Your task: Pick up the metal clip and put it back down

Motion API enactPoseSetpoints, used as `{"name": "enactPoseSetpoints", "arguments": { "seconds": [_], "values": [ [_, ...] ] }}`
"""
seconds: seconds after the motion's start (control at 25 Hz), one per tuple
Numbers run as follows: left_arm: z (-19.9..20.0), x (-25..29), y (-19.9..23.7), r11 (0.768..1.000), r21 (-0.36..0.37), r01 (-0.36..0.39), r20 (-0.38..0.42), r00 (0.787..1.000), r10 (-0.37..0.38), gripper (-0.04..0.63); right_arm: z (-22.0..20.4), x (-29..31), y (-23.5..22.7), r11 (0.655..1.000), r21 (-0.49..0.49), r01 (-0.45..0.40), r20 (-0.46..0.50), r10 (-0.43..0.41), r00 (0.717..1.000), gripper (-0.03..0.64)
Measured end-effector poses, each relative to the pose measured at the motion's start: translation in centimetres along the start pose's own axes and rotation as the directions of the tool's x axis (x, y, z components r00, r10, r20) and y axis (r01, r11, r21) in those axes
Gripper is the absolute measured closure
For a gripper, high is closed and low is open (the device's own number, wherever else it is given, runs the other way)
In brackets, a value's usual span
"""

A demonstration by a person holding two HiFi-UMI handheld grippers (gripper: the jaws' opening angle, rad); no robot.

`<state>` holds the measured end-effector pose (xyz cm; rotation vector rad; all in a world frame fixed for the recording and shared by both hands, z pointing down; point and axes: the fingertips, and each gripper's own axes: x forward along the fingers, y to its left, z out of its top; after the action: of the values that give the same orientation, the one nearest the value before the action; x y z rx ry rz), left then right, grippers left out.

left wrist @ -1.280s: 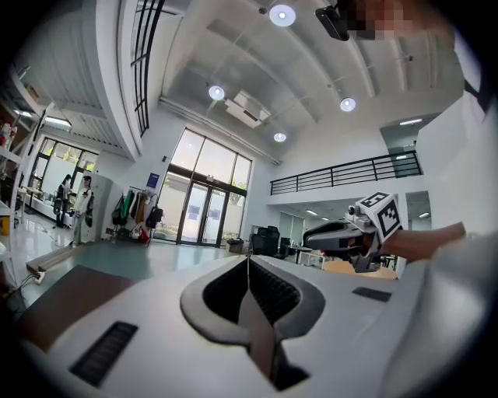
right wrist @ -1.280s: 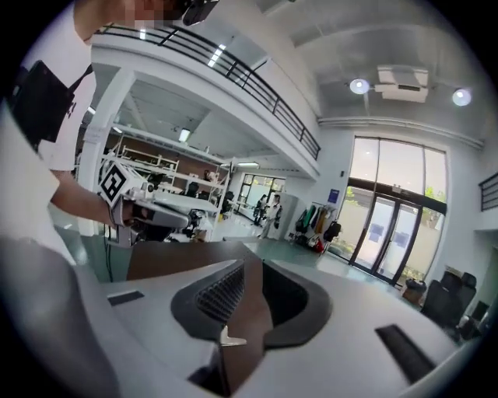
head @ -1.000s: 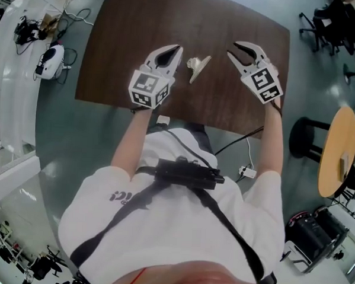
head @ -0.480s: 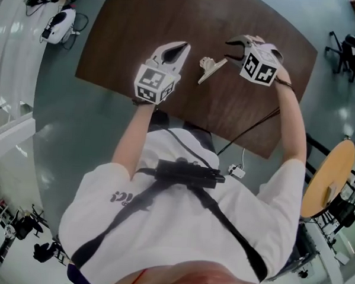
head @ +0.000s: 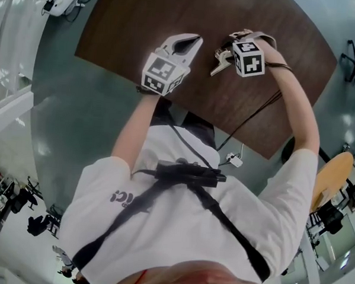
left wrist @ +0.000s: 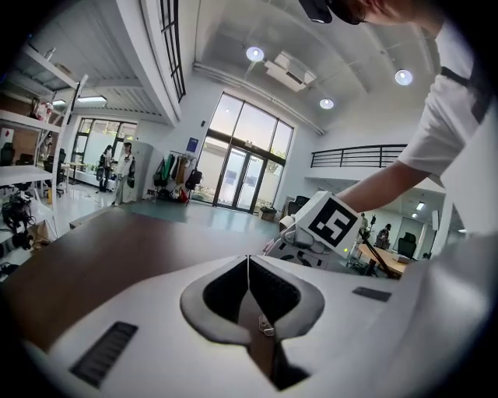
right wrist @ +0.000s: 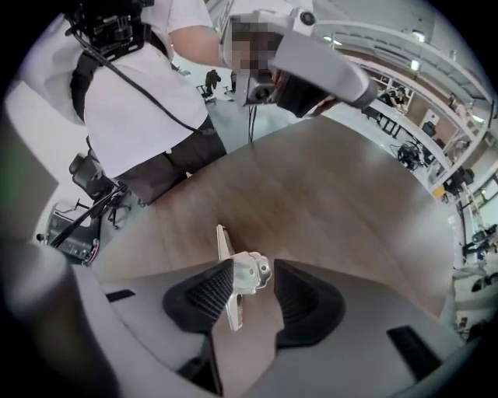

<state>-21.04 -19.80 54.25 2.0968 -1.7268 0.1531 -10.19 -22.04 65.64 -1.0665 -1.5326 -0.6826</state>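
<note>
The metal clip [right wrist: 245, 276] lies on the brown counter [head: 142, 24] between the pads of the right claw [right wrist: 255, 274]. The jaws have just been opening: one pad touches the clip and the other stands just clear. The clip's long flat arm runs lengthwise along the gap. The left claw [left wrist: 248, 268] is closed and empty.

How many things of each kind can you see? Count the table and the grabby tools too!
Grippers: 2. The left gripper has its fingers together. The right gripper has fingers that have just been opening, with the clip between them.
Metal clip: 1
Brown table: 1
Total: 4
</note>
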Motion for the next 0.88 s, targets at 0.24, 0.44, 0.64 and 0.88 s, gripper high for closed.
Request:
{"name": "enactPoseSetpoints", "arguments": {
  "seconds": [0.24,0.44,0.64,0.88],
  "values": [
    [-2.8,-0.9,1.9,1.000,-0.031,-0.004,-0.025,1.000,0.004,0.581,0.0,5.0,-0.9,0.995,-0.045,-0.094,-0.079,0.091,0.993,0.471],
    [-3.9,-0.8,1.2,0.999,-0.047,0.006,-0.046,0.999,-0.008,0.581,-0.4,6.4,-0.3,0.986,-0.070,-0.154,-0.116,0.145,0.983,0.471],
    [-4.1,-0.7,-0.2,0.998,-0.047,0.037,-0.053,0.998,-0.039,0.580,-1.5,6.0,-0.5,0.987,-0.027,-0.158,-0.163,0.152,0.975,0.506],
    [-2.8,-1.0,-0.6,0.997,-0.068,0.048,-0.025,0.998,-0.050,0.581,-1.4,4.2,0.0,0.977,0.192,-0.096,-0.020,0.102,0.995,0.605]
  ]
}}
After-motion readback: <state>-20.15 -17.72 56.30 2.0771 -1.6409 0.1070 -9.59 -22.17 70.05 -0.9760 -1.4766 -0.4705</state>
